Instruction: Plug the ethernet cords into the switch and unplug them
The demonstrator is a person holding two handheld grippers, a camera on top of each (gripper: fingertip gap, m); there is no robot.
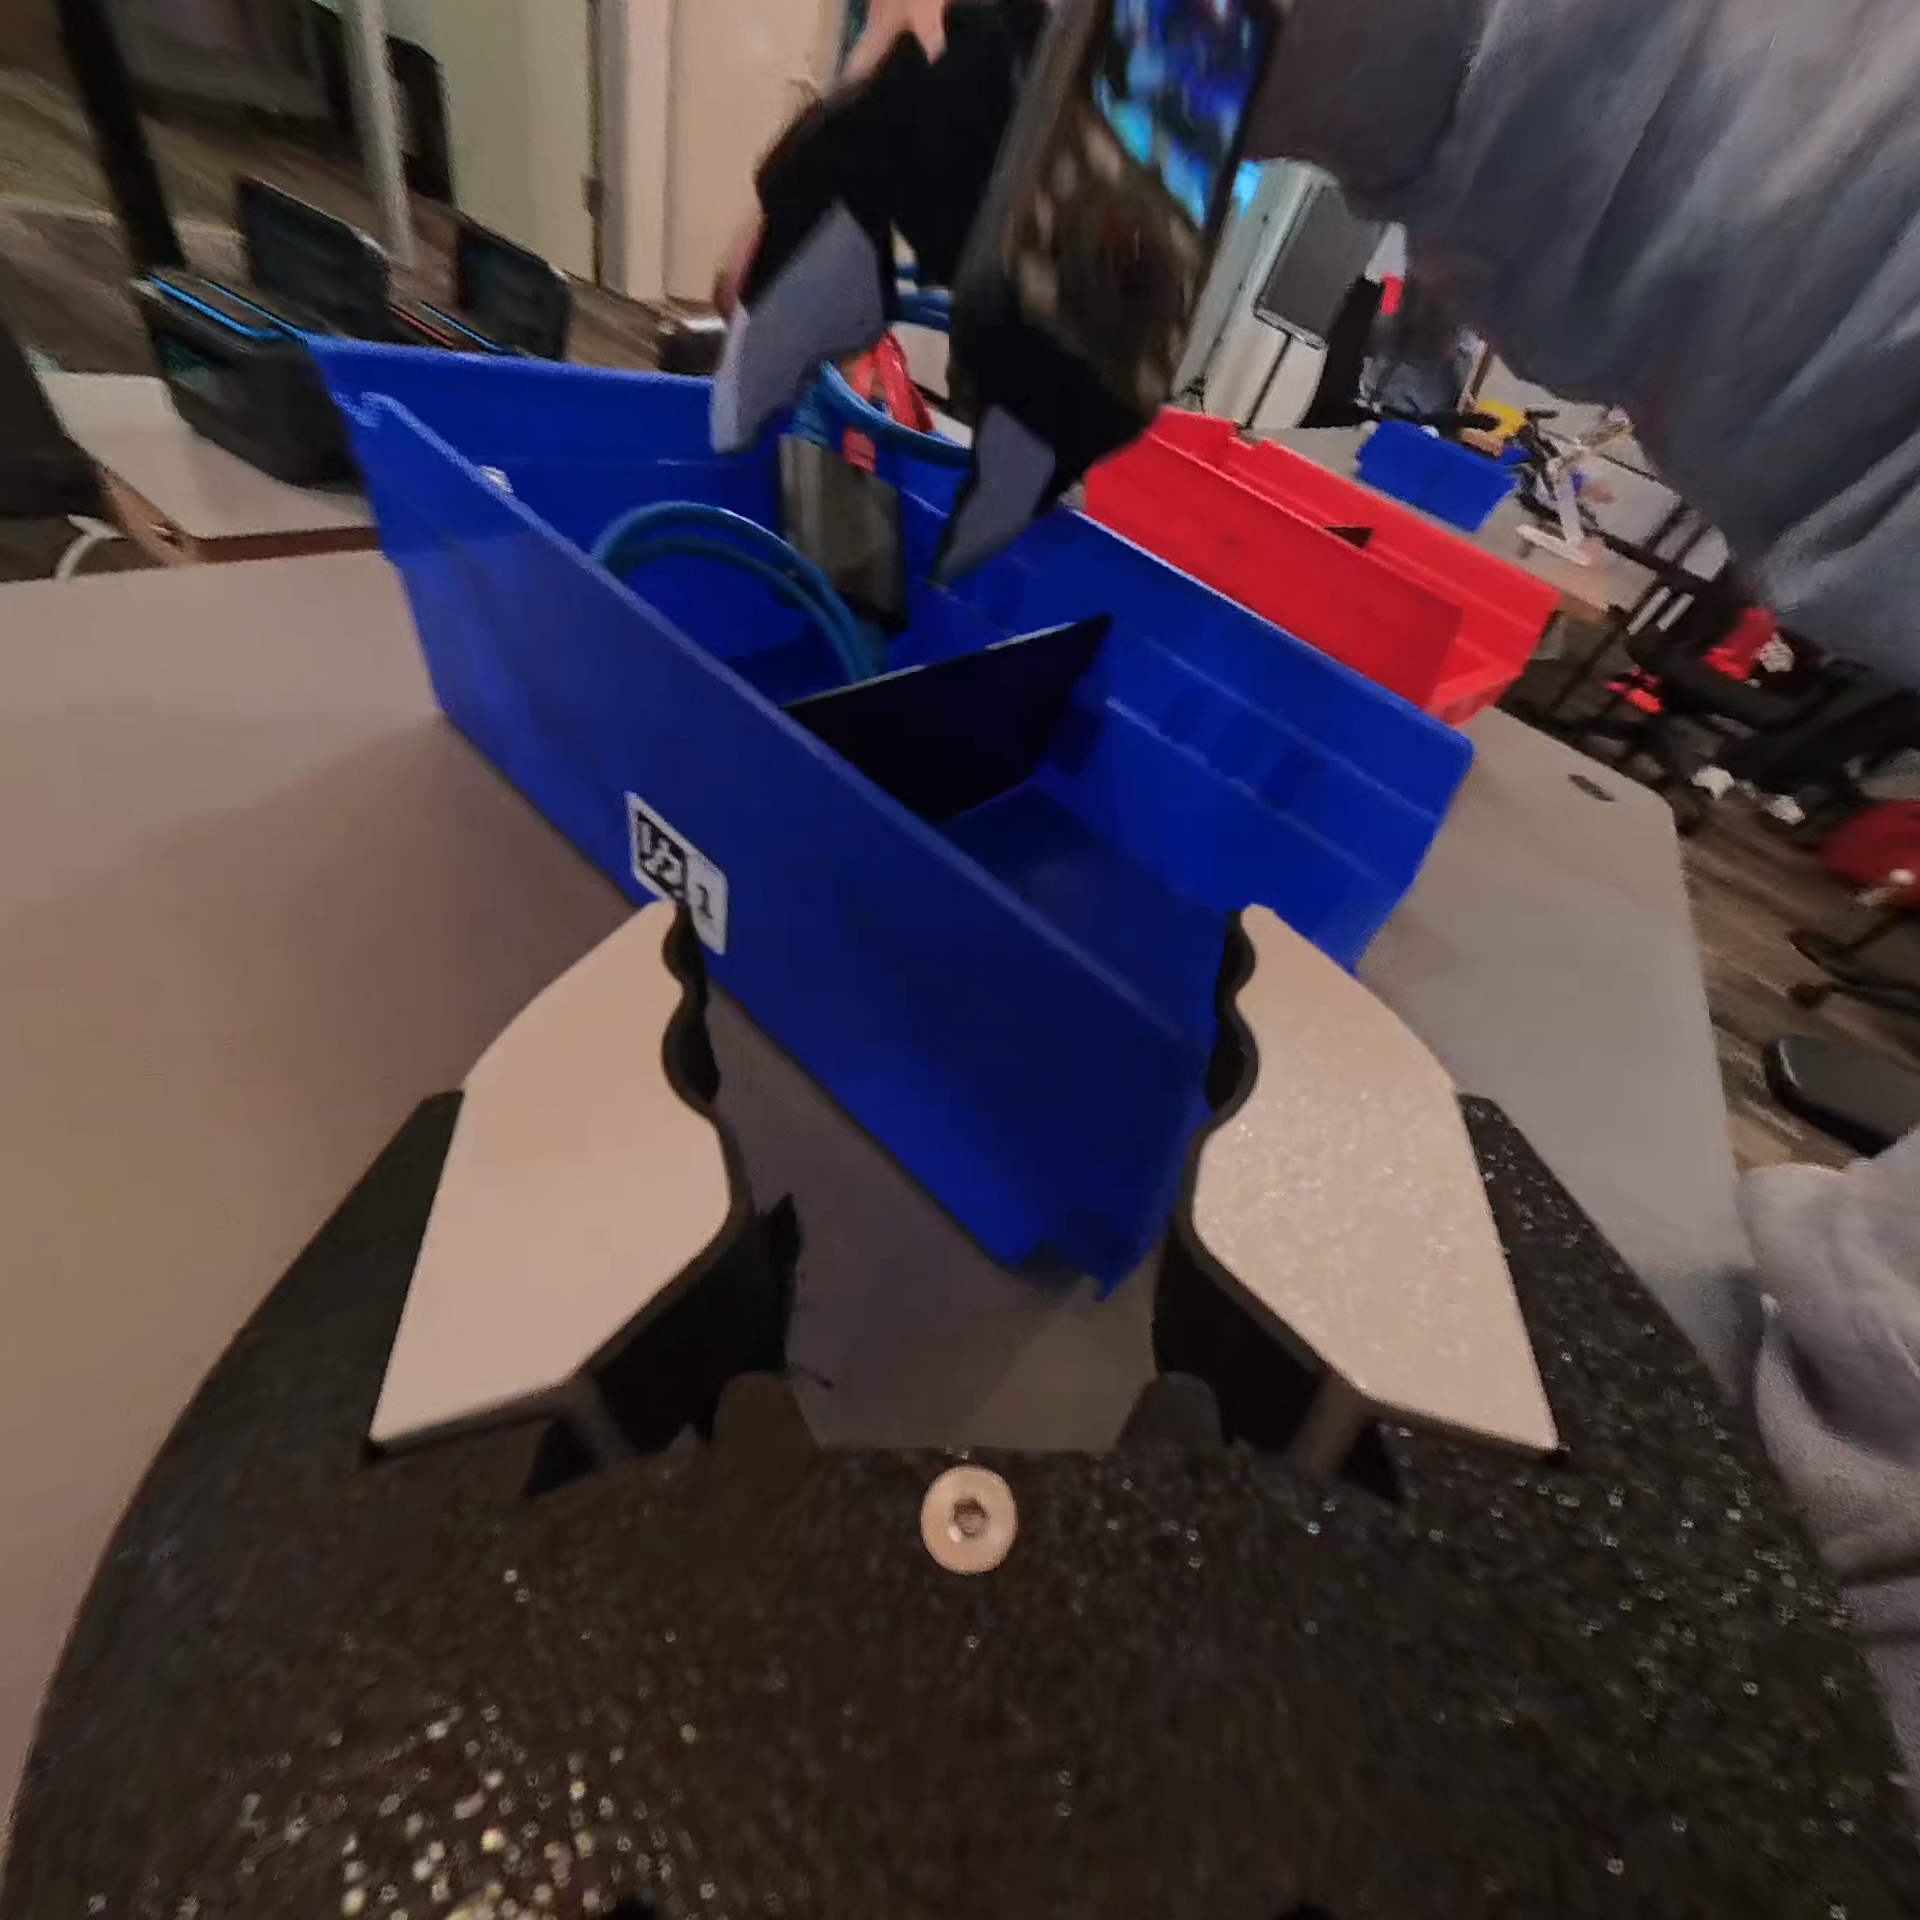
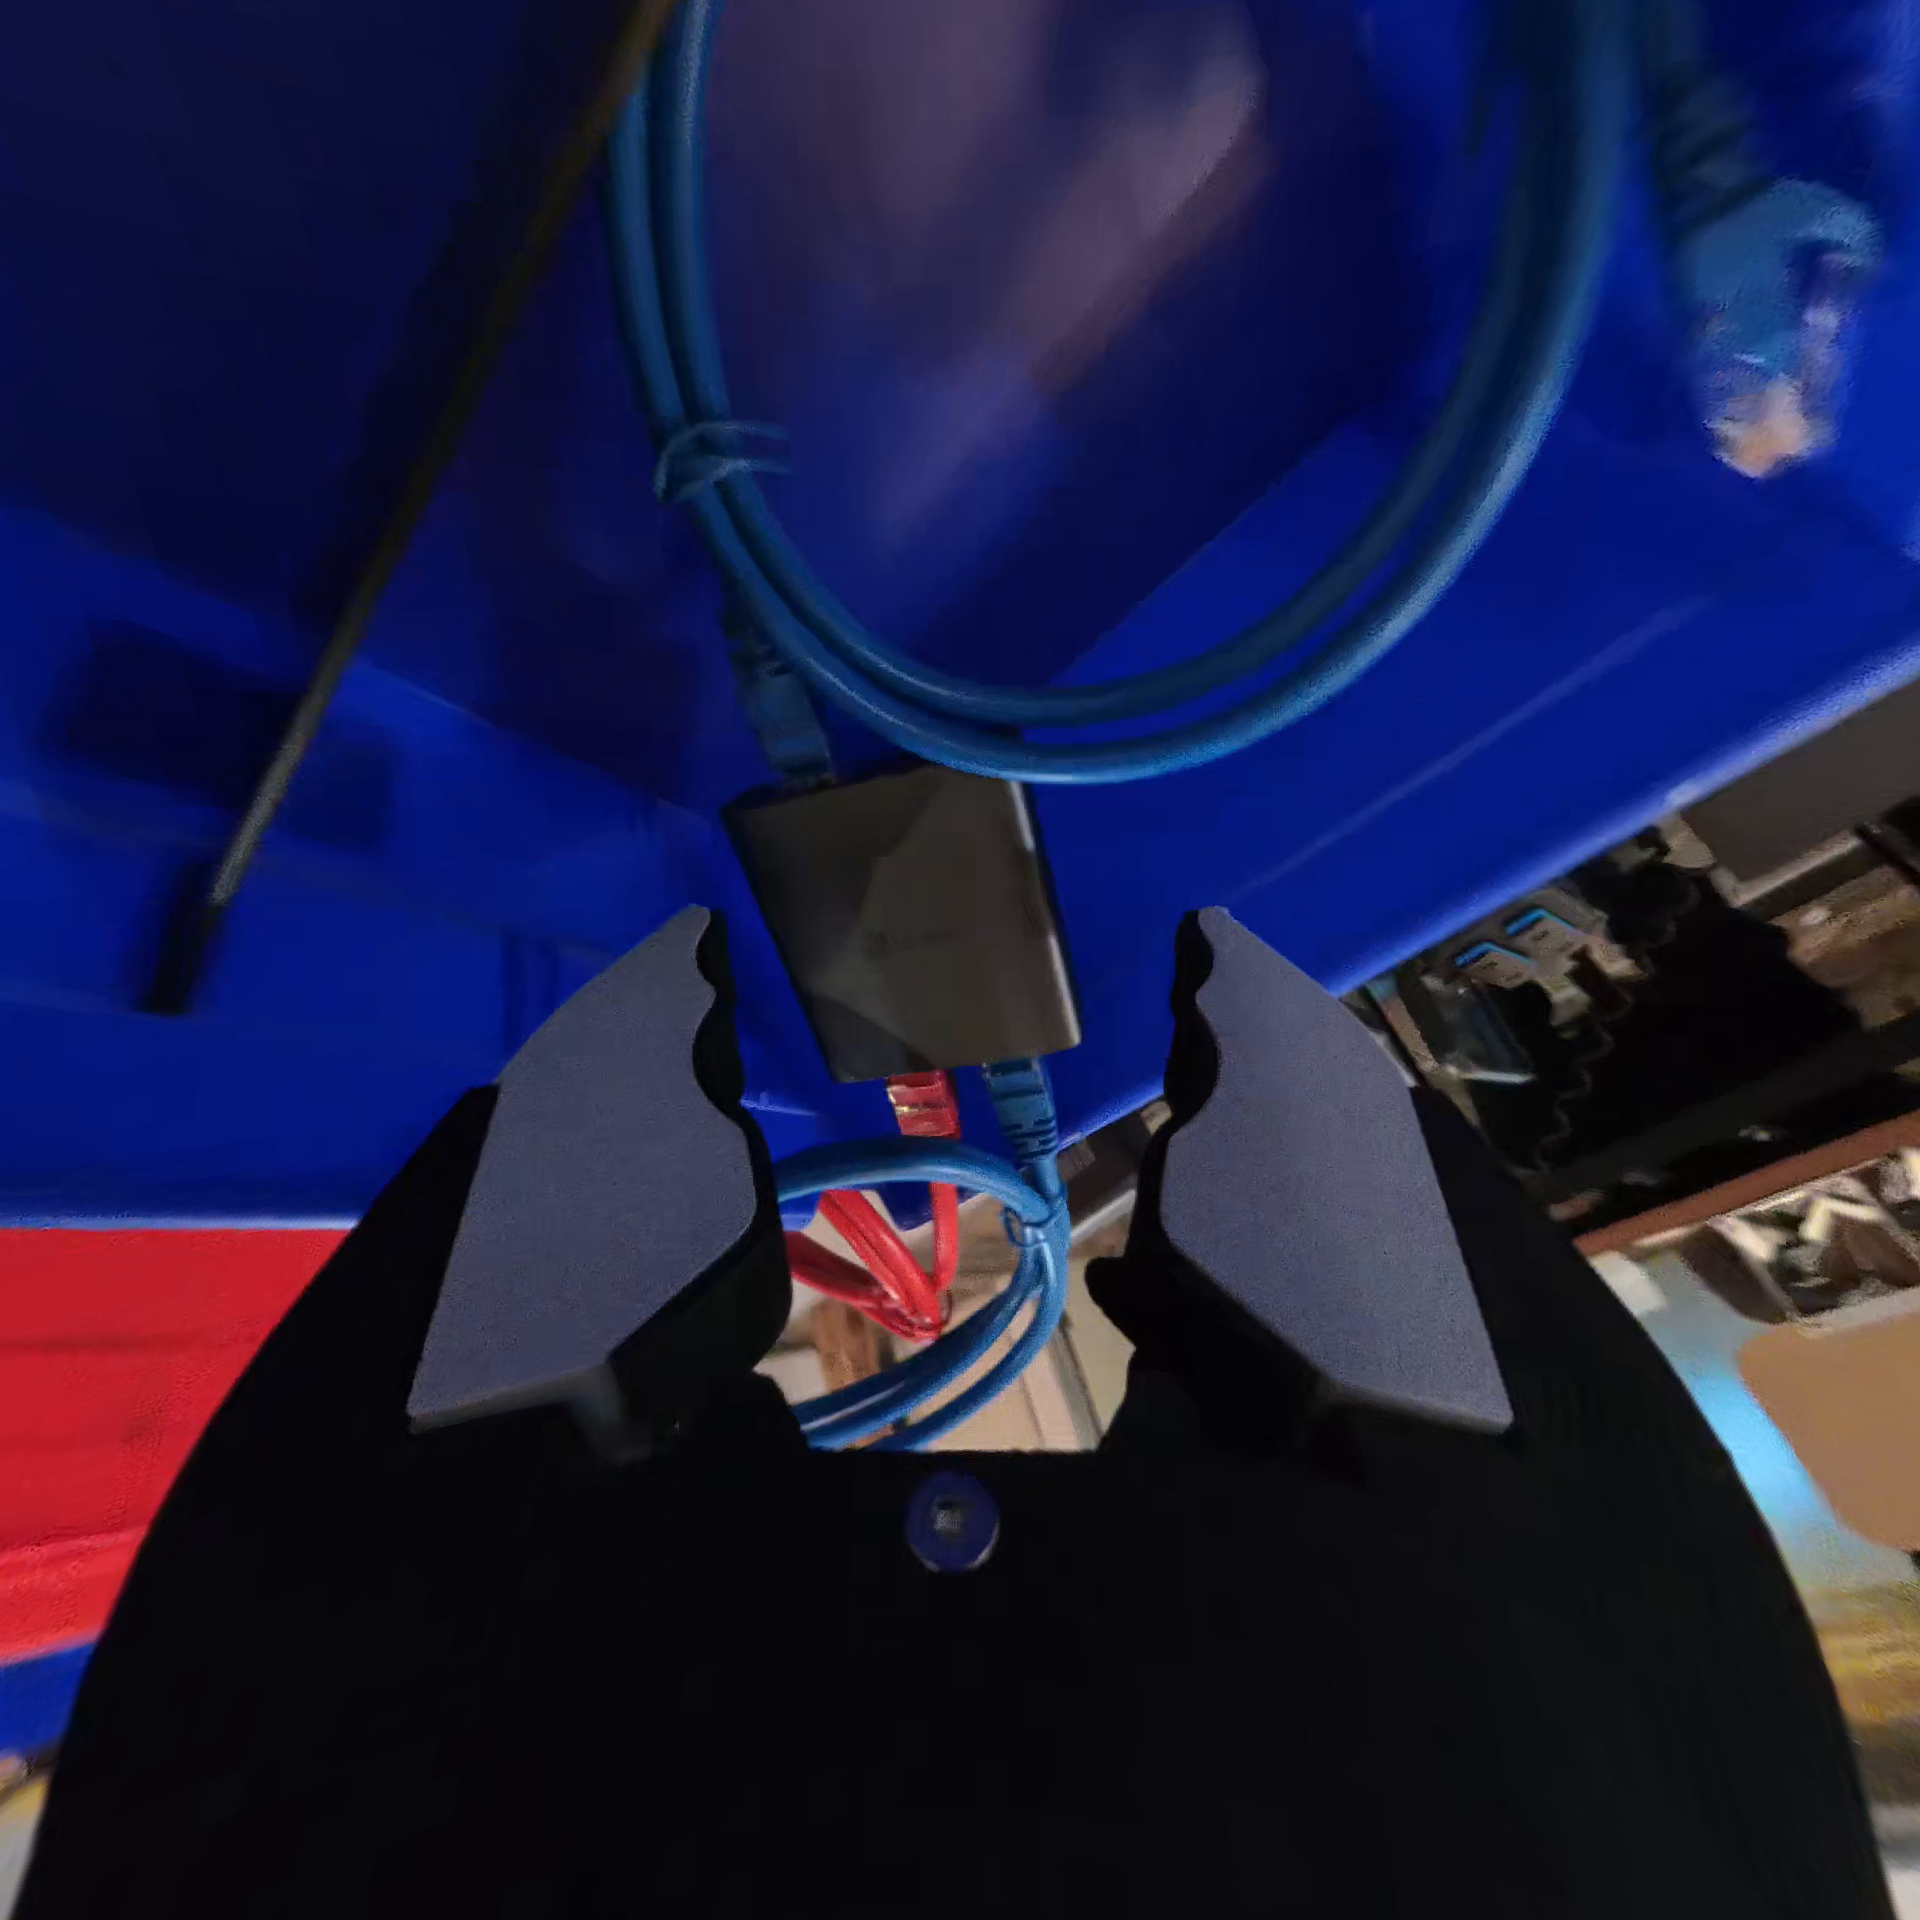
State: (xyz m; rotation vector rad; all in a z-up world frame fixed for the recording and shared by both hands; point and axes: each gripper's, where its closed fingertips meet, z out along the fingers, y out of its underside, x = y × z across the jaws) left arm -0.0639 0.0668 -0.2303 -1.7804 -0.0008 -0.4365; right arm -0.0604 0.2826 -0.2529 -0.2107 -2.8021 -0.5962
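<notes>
A blue bin (image 1: pixel 914 997) stands on a pale table (image 1: pixel 239 831), split by a black divider (image 1: pixel 956 717). My left gripper (image 1: pixel 961 935) is open, with the bin's near end between its fingers. A dark grey adapter box (image 2: pixel 904 925) leans at the bin's far wall, also seen in the left wrist view (image 1: pixel 842 530). A coiled blue cable (image 2: pixel 1143 727) plugs into its top. A red cable (image 2: pixel 894 1247) and a second blue cable (image 2: pixel 1029 1143) plug into its bottom. My right gripper (image 2: pixel 951 925) is open around the box, with gaps on both sides. It shows above the bin in the left wrist view (image 1: pixel 847 488).
A red bin (image 1: pixel 1299 561) lies just beyond the blue one, also seen in the right wrist view (image 2: pixel 156 1403). A person's grey sleeve (image 1: pixel 1662 260) hangs at the upper right. Dark cases (image 1: pixel 260 343) sit on a table at the far left. Chairs and clutter stand to the right.
</notes>
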